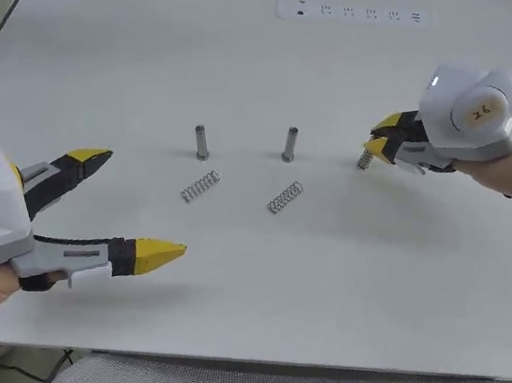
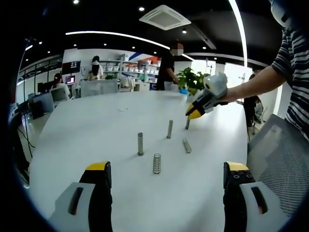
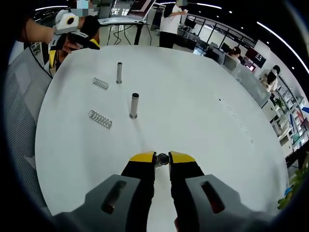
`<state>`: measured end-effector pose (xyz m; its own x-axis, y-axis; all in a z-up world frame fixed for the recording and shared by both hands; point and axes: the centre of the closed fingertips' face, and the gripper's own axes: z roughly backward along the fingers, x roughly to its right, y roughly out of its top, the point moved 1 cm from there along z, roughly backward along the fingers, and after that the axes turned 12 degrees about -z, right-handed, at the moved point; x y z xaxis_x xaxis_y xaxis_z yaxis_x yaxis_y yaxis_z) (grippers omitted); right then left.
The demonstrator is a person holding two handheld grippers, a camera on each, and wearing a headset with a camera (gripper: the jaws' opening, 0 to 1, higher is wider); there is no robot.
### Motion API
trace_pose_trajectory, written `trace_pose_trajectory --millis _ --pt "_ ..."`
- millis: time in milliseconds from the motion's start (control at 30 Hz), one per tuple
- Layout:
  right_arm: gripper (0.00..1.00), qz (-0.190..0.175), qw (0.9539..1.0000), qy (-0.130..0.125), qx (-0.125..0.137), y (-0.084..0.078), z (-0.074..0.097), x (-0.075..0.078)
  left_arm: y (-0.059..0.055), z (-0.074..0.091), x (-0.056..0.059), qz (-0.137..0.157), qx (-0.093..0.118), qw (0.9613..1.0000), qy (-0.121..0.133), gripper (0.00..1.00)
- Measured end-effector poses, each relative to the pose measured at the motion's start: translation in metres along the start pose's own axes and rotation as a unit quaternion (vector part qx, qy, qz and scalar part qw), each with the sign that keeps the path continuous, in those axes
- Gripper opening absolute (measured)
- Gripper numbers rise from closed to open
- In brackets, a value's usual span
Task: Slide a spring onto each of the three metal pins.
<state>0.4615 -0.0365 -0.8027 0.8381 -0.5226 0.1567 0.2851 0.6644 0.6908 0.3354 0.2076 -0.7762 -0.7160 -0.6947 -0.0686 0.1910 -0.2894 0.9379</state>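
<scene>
Only one spring is in the tongs

At the right of the white table [image 1: 282, 320], the right gripper [image 1: 372, 138] pinches narrow on the held spring [image 1: 363, 160], which stands upright. At the near left, the left gripper [image 1: 141, 202] gapes wide. Between them stand the left pin [image 1: 200, 142] and the middle pin [image 1: 290, 144]. The left loose spring [image 1: 201, 186] and the middle loose spring [image 1: 285, 197] lie just nearer.

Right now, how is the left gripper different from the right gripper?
The left gripper has its jaws wide apart; the right gripper has its jaws pinched almost together. The left gripper holds nothing; the right gripper grips a spring at its tips. Both have black jaws with yellow tips, and both are over the white table.
</scene>
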Motion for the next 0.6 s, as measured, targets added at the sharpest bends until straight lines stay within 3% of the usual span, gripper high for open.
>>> trace_pose_trajectory --millis 600 --pt "0.13 -0.033 0.9994 0.004 0.003 -0.0024 -0.0016 -0.0010 0.0030 -0.0061 0.0041 -0.001 0.001 0.9999 -0.011 0.96"
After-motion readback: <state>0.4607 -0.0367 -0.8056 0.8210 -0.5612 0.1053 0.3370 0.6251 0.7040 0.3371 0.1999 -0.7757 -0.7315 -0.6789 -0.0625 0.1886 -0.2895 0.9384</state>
